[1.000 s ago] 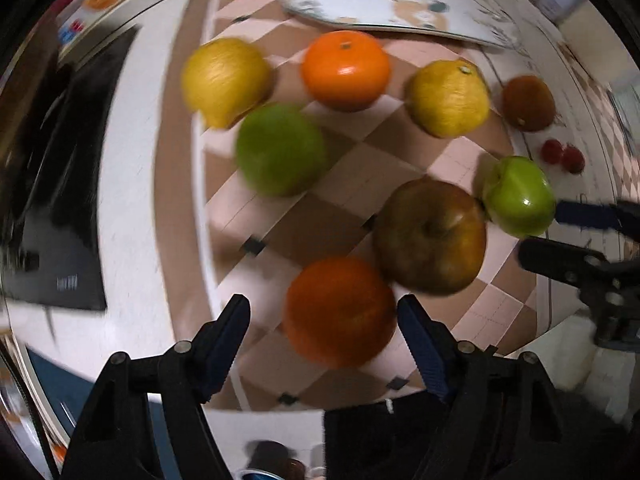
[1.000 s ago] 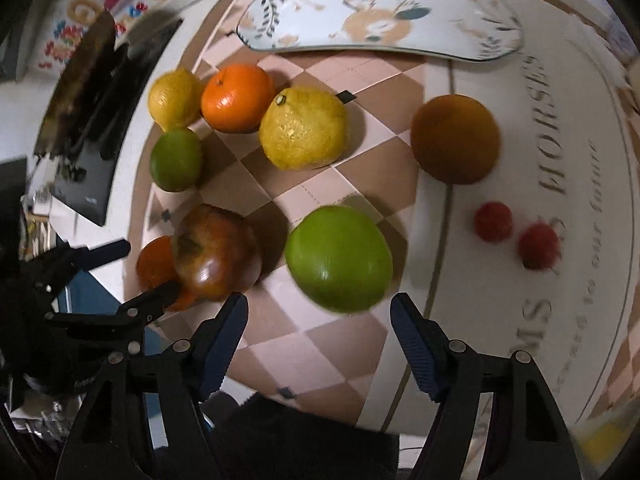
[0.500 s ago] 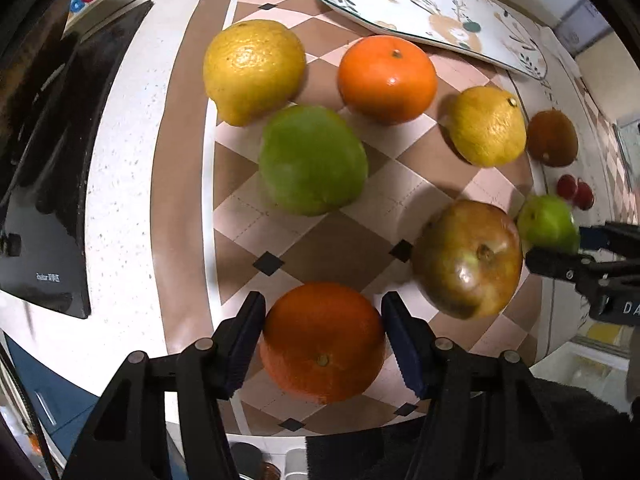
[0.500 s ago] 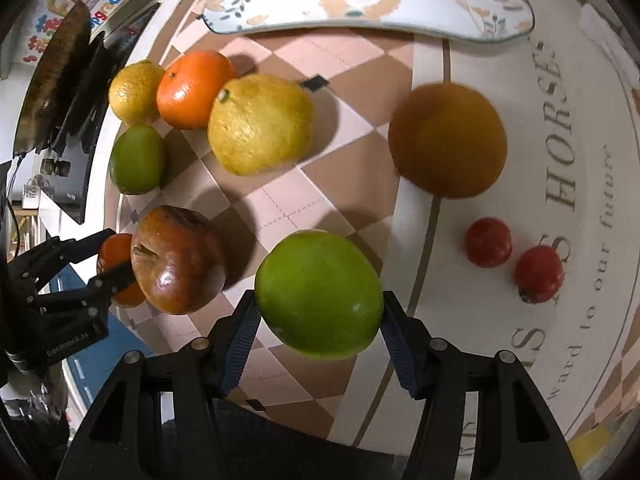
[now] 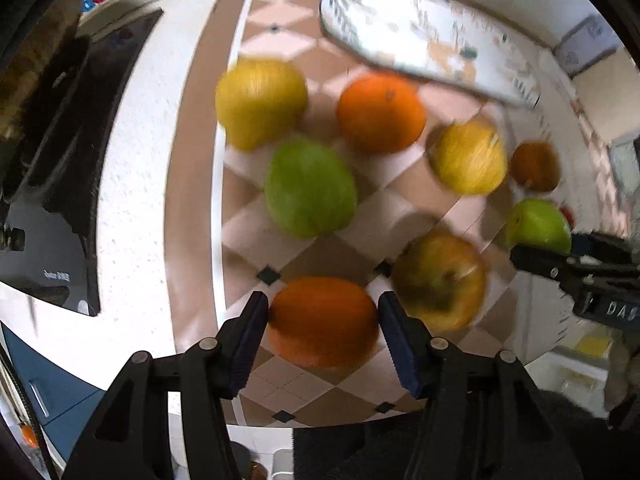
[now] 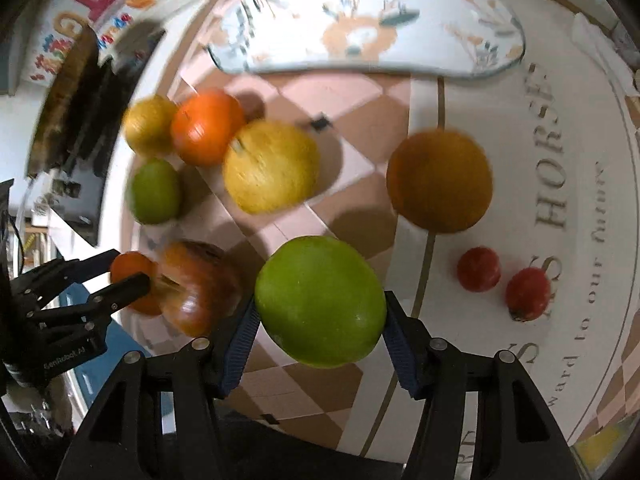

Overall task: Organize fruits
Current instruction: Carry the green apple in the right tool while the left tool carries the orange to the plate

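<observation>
1. Ten fruits show in the right wrist view: two oranges, two yellow lemons, two green fruits, one red-brown apple [image 6: 196,288], one brown-orange round fruit [image 6: 439,181], and two small red fruits [image 6: 478,269].
2. The left gripper [image 5: 322,320] has its fingers pinched on the near orange [image 5: 323,321], both pads touching its sides; this orange sits at 6 o'clock in the left wrist view, over the checkered mat [image 5: 336,252].
3. The right gripper [image 6: 320,322] has its fingers pressed on the large green apple [image 6: 320,300], at 6 o'clock in its own view.
4. The red-brown apple lies just beside the near orange, at its 3 o'clock in the left view.
5. The other orange [image 5: 381,112], both lemons and the second green fruit [image 5: 310,188] lie toward 12 o'clock, before an oval patterned plate [image 6: 440,32].
</observation>
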{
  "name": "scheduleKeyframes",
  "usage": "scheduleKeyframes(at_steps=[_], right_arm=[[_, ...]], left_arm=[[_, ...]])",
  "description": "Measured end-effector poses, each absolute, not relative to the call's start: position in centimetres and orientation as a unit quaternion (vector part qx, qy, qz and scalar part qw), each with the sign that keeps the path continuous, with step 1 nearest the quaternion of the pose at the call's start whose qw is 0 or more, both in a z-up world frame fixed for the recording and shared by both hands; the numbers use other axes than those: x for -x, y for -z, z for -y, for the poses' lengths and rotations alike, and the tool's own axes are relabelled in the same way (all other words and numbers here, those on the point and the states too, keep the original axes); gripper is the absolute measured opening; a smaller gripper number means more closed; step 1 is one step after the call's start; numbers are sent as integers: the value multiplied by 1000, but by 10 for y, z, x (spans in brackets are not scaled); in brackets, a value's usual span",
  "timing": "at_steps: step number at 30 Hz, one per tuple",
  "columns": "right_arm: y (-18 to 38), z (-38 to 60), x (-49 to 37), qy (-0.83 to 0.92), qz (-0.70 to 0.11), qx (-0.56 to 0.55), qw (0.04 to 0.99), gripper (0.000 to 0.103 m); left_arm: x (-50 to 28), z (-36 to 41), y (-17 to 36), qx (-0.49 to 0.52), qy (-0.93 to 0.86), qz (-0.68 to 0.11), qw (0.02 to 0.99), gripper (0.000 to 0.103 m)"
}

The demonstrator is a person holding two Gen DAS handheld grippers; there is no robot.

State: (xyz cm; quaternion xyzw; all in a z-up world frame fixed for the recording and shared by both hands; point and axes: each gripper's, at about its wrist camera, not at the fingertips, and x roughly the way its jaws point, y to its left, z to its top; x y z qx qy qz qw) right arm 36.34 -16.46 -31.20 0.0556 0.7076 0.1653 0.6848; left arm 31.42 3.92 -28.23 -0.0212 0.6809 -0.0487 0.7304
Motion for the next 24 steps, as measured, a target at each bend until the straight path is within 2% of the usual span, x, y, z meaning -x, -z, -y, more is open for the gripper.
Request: scheduleKeyframes(at_steps=[1, 4, 8, 12, 17, 19, 20, 22, 24], right_arm=[[302, 168, -367, -168, -700, -64, 691, 62], [274, 177, -384, -176, -678, -80, 710, 62], [255, 187, -413, -173, -658, -69, 729, 62], [255, 201, -424, -164, -659, -81, 729, 62], [271, 204, -425, -161, -675, -114, 711, 62], [275, 195, -422, -164, -678, -115, 707, 62], [276, 194, -421, -166, -679, -113, 706, 62], [279, 187, -420, -168, -682, -109, 703, 62], [278, 186, -419, -170, -682, -107, 703, 62]], left_arm=[[-320, -39, 273, 28, 51, -674, 737, 26], [-353, -32, 239, 23, 66, -654, 753, 25], [-379, -34, 241, 10, 67, -653, 754, 29], [-385, -47, 274, 88, 55, -708, 699, 30], [-351, -54, 285, 133, 49, -738, 660, 33], [-338, -55, 291, 130, 39, -747, 651, 42], [-330, -56, 295, 132, 35, -750, 647, 44], [-323, -55, 296, 115, 24, -751, 650, 60], [-321, -57, 297, 117, 19, -752, 649, 60]])
